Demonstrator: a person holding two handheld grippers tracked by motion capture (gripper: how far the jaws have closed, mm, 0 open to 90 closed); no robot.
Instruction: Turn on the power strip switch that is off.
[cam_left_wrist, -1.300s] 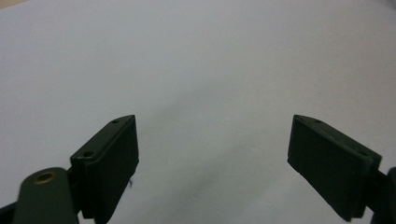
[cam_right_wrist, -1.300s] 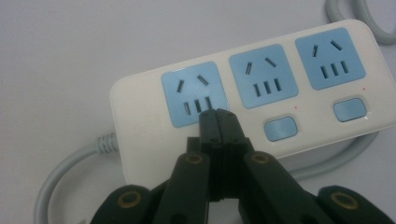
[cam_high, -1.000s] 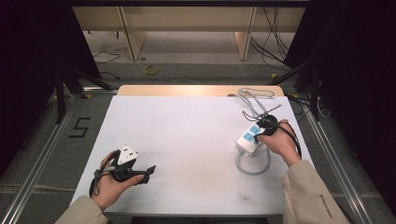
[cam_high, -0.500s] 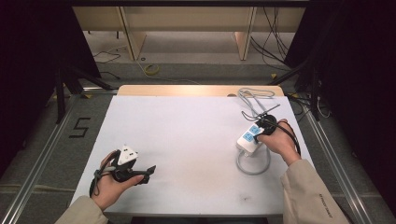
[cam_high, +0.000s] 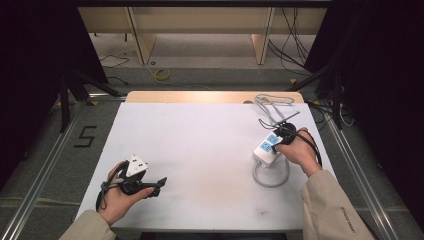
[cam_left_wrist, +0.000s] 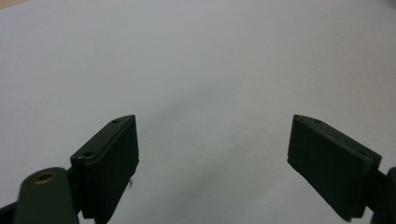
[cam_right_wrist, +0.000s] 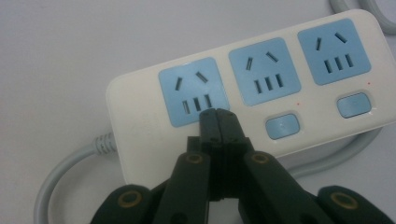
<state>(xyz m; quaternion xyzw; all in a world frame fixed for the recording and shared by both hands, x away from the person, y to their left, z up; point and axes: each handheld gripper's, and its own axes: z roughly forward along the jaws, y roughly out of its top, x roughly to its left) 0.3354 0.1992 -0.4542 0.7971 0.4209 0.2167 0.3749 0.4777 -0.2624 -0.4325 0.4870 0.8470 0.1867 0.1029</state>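
A white power strip (cam_high: 264, 148) (cam_right_wrist: 140, 109) with three blue sockets lies at the table's right side. Its grey cord (cam_high: 272, 178) (cam_right_wrist: 60, 175) loops toward the front edge. My right gripper (cam_high: 278, 140) (cam_right_wrist: 218, 115) is shut with nothing between its jaws. Its tips rest on the strip just below the socket (cam_right_wrist: 194, 91) nearest the cord, and they cover the spot where that socket's button would be. Blue buttons (cam_right_wrist: 281, 126) sit under the other two sockets. My left gripper (cam_high: 159, 182) (cam_left_wrist: 212, 140) is open over bare table at the front left.
The white table (cam_high: 200, 145) has a wooden strip along its far edge. More grey cable (cam_high: 272, 102) lies bundled at the back right corner. Beyond the table are a floor with loose cables and dark stands on both sides.
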